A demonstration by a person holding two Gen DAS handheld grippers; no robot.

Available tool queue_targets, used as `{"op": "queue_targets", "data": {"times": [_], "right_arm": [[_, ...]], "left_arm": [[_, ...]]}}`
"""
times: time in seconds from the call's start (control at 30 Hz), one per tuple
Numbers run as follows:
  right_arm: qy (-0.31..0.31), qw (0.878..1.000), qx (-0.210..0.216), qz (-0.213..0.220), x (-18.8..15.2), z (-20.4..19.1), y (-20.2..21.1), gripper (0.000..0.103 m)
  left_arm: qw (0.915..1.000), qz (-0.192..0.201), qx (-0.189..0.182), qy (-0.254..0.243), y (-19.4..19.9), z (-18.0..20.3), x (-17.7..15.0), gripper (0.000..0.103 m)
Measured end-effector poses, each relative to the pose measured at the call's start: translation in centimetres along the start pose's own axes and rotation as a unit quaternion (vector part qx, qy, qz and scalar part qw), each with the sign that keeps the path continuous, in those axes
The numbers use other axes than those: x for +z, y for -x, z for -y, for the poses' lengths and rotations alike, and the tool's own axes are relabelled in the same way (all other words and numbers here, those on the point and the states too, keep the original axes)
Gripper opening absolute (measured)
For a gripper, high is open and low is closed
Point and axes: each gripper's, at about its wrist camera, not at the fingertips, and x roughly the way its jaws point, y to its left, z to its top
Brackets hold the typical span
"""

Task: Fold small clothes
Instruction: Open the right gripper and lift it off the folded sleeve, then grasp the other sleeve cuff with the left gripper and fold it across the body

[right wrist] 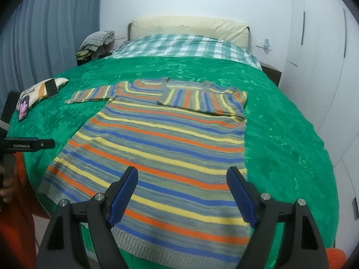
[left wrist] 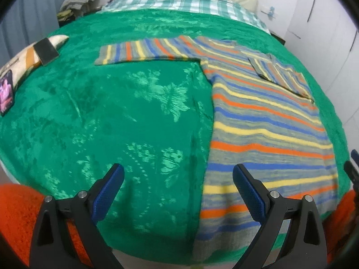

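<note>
A striped sweater [right wrist: 157,148] in orange, yellow, blue and grey lies flat on the green bedspread [right wrist: 291,157]. Its right sleeve [right wrist: 208,103] is folded across the chest; its left sleeve [right wrist: 89,95] stretches out to the left. In the left wrist view the sweater [left wrist: 269,130] lies to the right, with the left sleeve [left wrist: 139,51] spread over the bedspread [left wrist: 112,112]. My left gripper [left wrist: 178,190] is open and empty above the bed's near edge, beside the sweater's left hem. My right gripper [right wrist: 181,192] is open and empty above the sweater's hem.
A pillow [right wrist: 42,89] with a dark phone on it and a lit phone [right wrist: 23,107] lie at the bed's left edge. A checked sheet [right wrist: 184,47] and headboard [right wrist: 190,29] are at the far end. Curtains hang left, white cupboards stand right. The left gripper's body [right wrist: 27,145] shows at the left.
</note>
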Motion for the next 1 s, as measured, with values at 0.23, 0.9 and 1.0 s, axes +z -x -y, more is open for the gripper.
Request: {"op": "queue_targets", "data": {"times": [0.23,0.9,1.0], "right_arm": [[-0.007,1.000,0.009,0.001,0.1,-0.1,-0.1,0.080],[-0.023,0.999,0.015,-0.047,-0.9,0.9,-2.5,0.080],[-0.027,0.998,0.019,-0.050,-0.9,1.0,-2.9,0.080]], "left_arm": [[0.9989,-0.024,-0.022,0.033,-0.6,-1.1,0.4,0.098],[0.9769,-0.035,-0.041,0.207,-16.0,-18.1,20.3,0.063],[0.9831,-0.065,-0.008,0.171,-17.1,-16.3,21.5,0.004]]}}
